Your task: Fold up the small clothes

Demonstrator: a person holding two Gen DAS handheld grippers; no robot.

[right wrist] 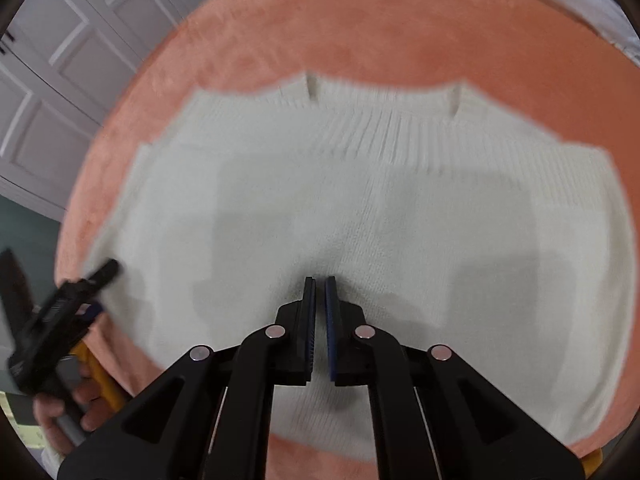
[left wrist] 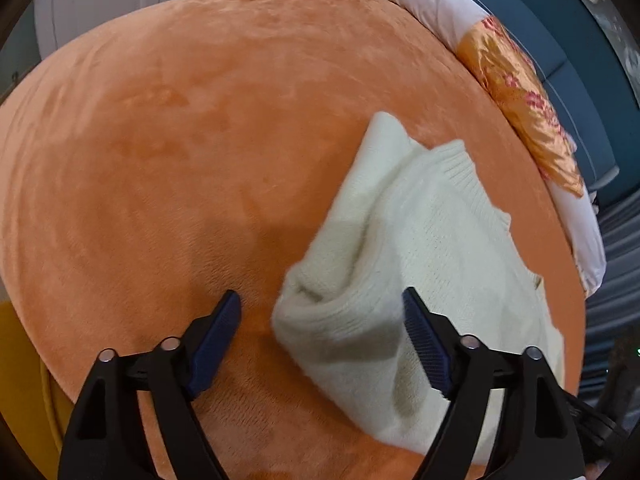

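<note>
A cream knitted sweater [left wrist: 424, 248] lies on an orange plush bed cover [left wrist: 160, 140], its near corner folded into a soft roll. My left gripper [left wrist: 322, 304] is open, its fingers either side of that folded corner, just above it. In the right wrist view the sweater [right wrist: 360, 200] spreads wide, ribbed hem at the far side. My right gripper [right wrist: 320, 280] is shut, tips over the sweater's middle with no cloth visible between the pads. The left gripper [right wrist: 100, 276] shows at the sweater's left edge, blurred.
A pink and orange floral quilt [left wrist: 516, 92] is bunched along the bed's far right edge. A blue cabinet [left wrist: 560, 40] stands behind it. White panelled doors [right wrist: 60, 80] stand beyond the bed on the left. The orange cover [right wrist: 360, 28] stretches past the sweater.
</note>
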